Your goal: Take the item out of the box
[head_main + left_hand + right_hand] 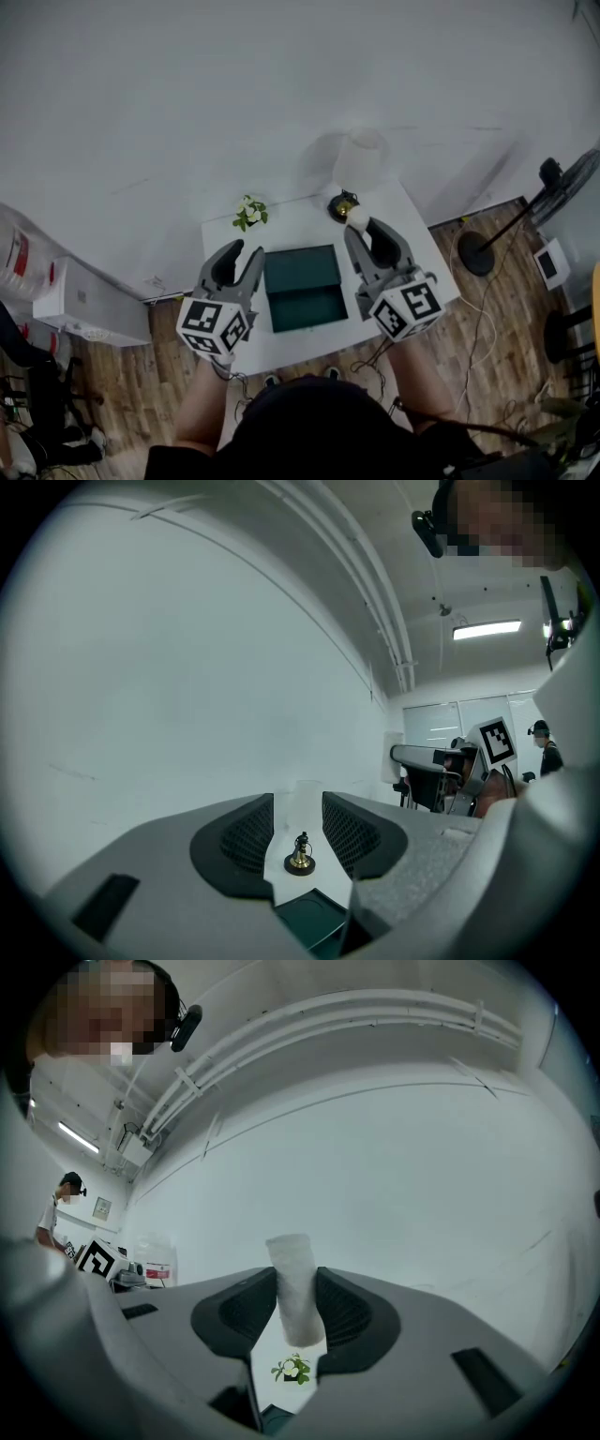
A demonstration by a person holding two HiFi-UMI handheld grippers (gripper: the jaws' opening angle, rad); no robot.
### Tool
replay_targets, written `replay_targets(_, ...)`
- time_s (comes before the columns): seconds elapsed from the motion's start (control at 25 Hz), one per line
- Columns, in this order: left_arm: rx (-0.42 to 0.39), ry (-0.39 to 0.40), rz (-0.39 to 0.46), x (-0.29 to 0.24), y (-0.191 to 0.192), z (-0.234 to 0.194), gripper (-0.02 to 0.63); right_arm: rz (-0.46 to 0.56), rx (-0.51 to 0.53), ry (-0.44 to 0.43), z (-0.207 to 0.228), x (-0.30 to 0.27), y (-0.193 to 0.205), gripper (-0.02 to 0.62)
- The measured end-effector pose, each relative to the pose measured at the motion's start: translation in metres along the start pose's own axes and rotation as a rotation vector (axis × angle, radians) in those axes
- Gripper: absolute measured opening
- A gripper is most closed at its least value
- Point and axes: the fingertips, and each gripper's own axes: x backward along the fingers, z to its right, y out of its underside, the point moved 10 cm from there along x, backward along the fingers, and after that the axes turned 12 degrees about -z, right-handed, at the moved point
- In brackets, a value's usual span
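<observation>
A dark green box (pixel 302 286) lies open on the small white table (pixel 281 352); its corner shows at the bottom of the left gripper view (pixel 314 921). My right gripper (pixel 361 228) is held above the table to the right of the box, shut on a white roll-shaped item (pixel 357 218). In the right gripper view the white item (pixel 293 1283) stands upright between the pads of that gripper (pixel 295 1312). My left gripper (pixel 242 255) hovers left of the box, open with nothing between its fingers (pixel 298 822).
A small potted plant (pixel 249 212) stands at the table's back left and a brass bell ornament (pixel 343 204) at the back right, also in the left gripper view (pixel 300 853). A fan on a stand (pixel 562 178) and cables lie on the wooden floor at right.
</observation>
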Motion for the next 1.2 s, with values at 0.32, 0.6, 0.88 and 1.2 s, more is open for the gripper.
replay_targets(0.32, 0.007, -0.007, -0.011, 0.003, 0.0, -0.005, 0.161, 0.001, -0.01, -0.001, -0.002, -0.004, 0.001, 0.138)
replay_targets(0.6, 0.008, -0.008, -0.004, 0.002, -0.002, -0.009, 0.16, -0.002, -0.017, -0.001, 0.001, -0.007, 0.003, 0.138)
replay_targets(0.88, 0.009, -0.002, -0.012, 0.004, -0.001, -0.008, 0.16, -0.007, -0.025, -0.001, -0.001, -0.005, 0.004, 0.138)
replay_targets(1.2, 0.008, -0.018, -0.003, 0.004, -0.003, -0.013, 0.16, -0.001, -0.021, -0.01, 0.003, -0.006, 0.002, 0.138)
